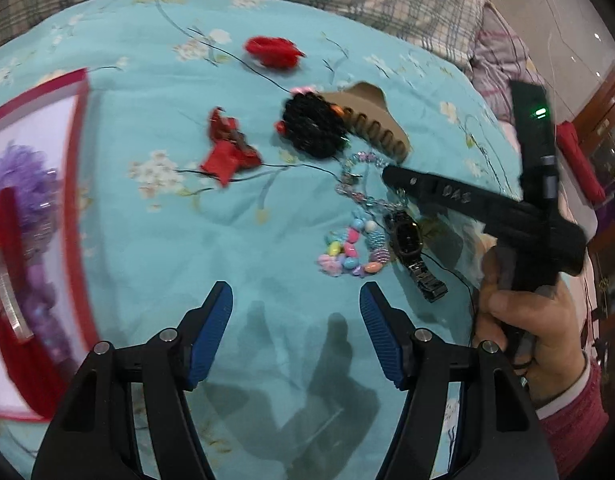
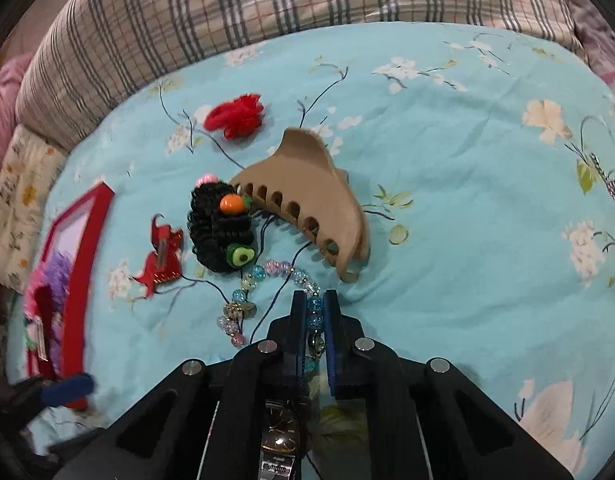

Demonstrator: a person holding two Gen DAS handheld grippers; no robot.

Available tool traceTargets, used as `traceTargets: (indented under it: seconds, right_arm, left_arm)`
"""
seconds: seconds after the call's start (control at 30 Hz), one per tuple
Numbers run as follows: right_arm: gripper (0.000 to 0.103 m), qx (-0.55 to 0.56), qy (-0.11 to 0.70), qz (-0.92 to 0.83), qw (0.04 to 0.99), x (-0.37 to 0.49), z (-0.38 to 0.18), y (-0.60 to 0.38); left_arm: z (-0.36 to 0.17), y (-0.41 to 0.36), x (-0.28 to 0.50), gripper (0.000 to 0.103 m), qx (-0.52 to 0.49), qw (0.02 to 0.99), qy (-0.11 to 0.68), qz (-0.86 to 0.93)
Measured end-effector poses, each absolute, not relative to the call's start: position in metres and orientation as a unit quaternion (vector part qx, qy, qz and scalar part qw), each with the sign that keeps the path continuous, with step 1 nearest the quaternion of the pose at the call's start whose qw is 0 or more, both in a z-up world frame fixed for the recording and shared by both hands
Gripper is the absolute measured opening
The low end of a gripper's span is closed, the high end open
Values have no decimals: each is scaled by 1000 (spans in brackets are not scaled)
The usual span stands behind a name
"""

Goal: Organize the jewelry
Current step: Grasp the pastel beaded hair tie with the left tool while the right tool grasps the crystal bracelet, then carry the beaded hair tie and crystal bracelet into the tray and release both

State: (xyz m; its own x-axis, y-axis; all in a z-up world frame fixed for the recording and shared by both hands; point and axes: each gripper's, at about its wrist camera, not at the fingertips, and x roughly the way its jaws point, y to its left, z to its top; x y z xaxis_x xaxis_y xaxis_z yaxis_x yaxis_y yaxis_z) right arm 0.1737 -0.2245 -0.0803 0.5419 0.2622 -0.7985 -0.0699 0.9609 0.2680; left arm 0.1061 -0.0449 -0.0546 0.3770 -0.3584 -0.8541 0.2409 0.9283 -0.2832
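Note:
My right gripper (image 2: 314,300) is shut on the clear blue-and-pink bead bracelet (image 2: 263,274), which lies on the blue floral bedsheet; it also shows in the left wrist view (image 1: 357,178), with the right gripper (image 1: 389,174) at its edge. My left gripper (image 1: 296,294) is open and empty above the sheet. Nearby lie a pastel bead bracelet (image 1: 353,250), a black watch (image 1: 411,246), a tan claw clip (image 2: 307,200), a black scrunchie (image 2: 221,232), a red bow clip (image 2: 161,256) and a red scrunchie (image 2: 235,118). A red-rimmed box (image 1: 77,216) at the left holds purple and red hair pieces.
A plaid pillow (image 2: 211,8) runs along the far edge of the bed. A pink quilt (image 1: 503,56) and dark wooden furniture (image 1: 611,120) stand at the right. The box also shows at the left in the right wrist view (image 2: 79,280).

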Motion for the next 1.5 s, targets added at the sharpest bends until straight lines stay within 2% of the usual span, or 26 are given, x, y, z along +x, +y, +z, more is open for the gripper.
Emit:
traceTargets:
  seconds: [0.43, 0.5, 0.57, 0.6, 0.97, 1.5]
  right_arm:
    - [7, 199, 412, 99, 883, 129, -37, -285]
    - [7, 210, 411, 97, 882, 127, -35, -291]
    - [7, 218, 405, 96, 883, 121, -32, -297]
    - [7, 221, 405, 96, 882, 120, -31, -298]
    - [7, 228, 393, 113, 884, 105, -16, -289]
    - [7, 192, 392, 194, 879, 95, 11, -204]
  left_arm:
    - [-84, -90, 130, 65, -20, 822, 537, -191]
    - [-82, -91, 130, 51, -11, 827, 529, -187]
    - [-81, -89, 132, 23, -11, 829, 527, -186]
    - [-81, -86, 134, 18, -15, 828, 527, -188]
    - [-54, -55, 123, 15, -62, 841, 504, -187]
    - [2, 25, 86, 15, -110, 877, 448, -132]
